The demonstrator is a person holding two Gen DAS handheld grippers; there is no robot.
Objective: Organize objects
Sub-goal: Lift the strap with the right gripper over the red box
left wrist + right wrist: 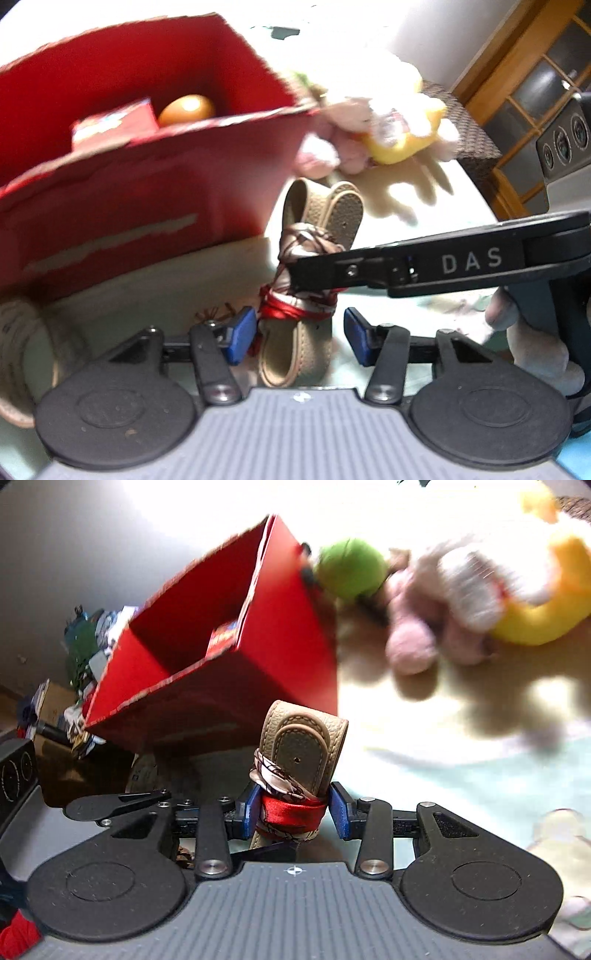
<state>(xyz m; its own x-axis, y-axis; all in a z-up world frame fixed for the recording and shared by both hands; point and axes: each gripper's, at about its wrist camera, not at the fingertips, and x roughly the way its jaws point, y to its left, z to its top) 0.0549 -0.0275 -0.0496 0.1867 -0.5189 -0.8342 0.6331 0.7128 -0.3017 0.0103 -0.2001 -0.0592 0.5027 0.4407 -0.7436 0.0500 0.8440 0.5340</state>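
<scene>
The red box point(122, 192) fills your left view from 9 to 12 o'clock, open-topped, with a small carton point(114, 127) and an orange egg shape point(186, 110) inside. Past its corner at 1 o'clock a plush toy point(388, 129) lies on the tabletop point(424, 206); the right view also shows a green ball point(349, 568) touching the box corner.

The belt point(303, 746), folded and bound with a red-patterned scarf point(291, 808), is held off the tabletop. Your right gripper point(293, 810) has its fingers clamped on the scarf-wrapped middle. The belt's long axis runs straight ahead along those fingers, toward 12 o'clock, its far end just short of the box wall.

Your left gripper point(299, 330) has its fingers spread, the belt's near end between them and seemingly brushing the left pad. The right hand owns the grip, so I'd judge the drop is its job: the box opening lies at 11 o'clock, up and left of the belt.
</scene>
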